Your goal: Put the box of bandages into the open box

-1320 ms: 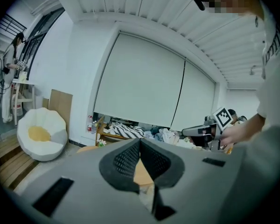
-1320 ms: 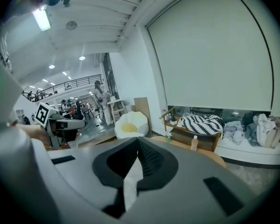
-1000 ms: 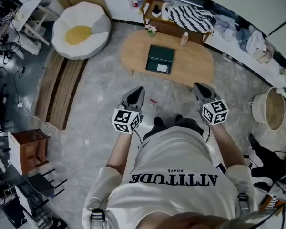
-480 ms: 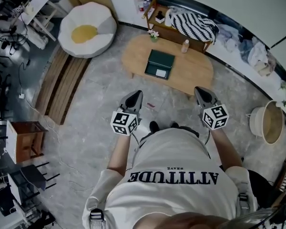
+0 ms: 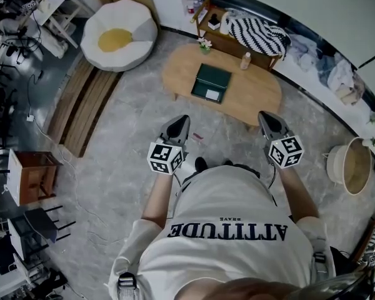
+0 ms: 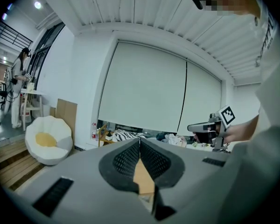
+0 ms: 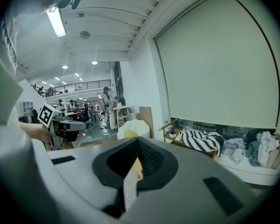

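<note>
A dark green open box (image 5: 211,83) lies on the oval wooden table (image 5: 262,95) ahead of me. A small white rectangle sits at the box's near edge; I cannot tell what it is. My left gripper (image 5: 182,119) is held over the floor, short of the table, pointing towards it. Its jaws meet at the tip (image 6: 139,140) with nothing between them. My right gripper (image 5: 263,115) is held level with it on the right, also short of the table, shut and empty (image 7: 137,139). I cannot make out a box of bandages for certain.
A small bottle (image 5: 245,60) and a flower pot (image 5: 204,42) stand on the table's far side. Behind is a low wooden shelf with a striped cloth (image 5: 257,31). A white and yellow beanbag (image 5: 117,35) sits far left, a wicker basket (image 5: 349,164) at the right, wooden planks (image 5: 81,108) on the left.
I have stepped a little closer to the table, and both grippers have come forward and slightly up with me. Their jaws stay shut and empty.
</note>
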### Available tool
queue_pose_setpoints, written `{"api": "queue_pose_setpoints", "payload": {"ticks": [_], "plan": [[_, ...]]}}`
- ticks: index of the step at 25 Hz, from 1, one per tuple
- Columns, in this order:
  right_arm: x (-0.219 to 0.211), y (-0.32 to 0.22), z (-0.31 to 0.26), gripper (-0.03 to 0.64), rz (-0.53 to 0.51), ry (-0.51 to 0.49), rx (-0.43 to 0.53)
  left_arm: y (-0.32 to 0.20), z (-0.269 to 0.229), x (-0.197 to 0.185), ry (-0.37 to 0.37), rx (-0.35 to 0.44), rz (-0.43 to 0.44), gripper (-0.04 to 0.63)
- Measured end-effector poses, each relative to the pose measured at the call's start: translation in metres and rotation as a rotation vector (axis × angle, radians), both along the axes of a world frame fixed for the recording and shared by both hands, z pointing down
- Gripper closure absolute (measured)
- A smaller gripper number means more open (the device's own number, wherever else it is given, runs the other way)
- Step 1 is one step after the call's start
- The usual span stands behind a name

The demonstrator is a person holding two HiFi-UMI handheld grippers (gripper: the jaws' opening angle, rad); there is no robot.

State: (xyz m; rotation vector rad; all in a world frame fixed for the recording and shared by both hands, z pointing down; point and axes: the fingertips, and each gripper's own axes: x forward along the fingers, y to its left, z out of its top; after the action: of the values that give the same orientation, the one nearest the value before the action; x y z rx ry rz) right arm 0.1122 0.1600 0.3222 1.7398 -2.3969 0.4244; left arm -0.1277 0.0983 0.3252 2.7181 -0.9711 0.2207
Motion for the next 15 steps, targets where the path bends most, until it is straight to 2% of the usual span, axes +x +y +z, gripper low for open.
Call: {"api": "queue_pose_setpoints", "payload": {"ticks": [15], "plan": [[0.0012, 0.001, -0.0041, 0.597, 0.004, -0.012, -0.005, 0.0032, -0.0091, -0.0061, 0.005, 0.004, -0.005, 0.574]]}}
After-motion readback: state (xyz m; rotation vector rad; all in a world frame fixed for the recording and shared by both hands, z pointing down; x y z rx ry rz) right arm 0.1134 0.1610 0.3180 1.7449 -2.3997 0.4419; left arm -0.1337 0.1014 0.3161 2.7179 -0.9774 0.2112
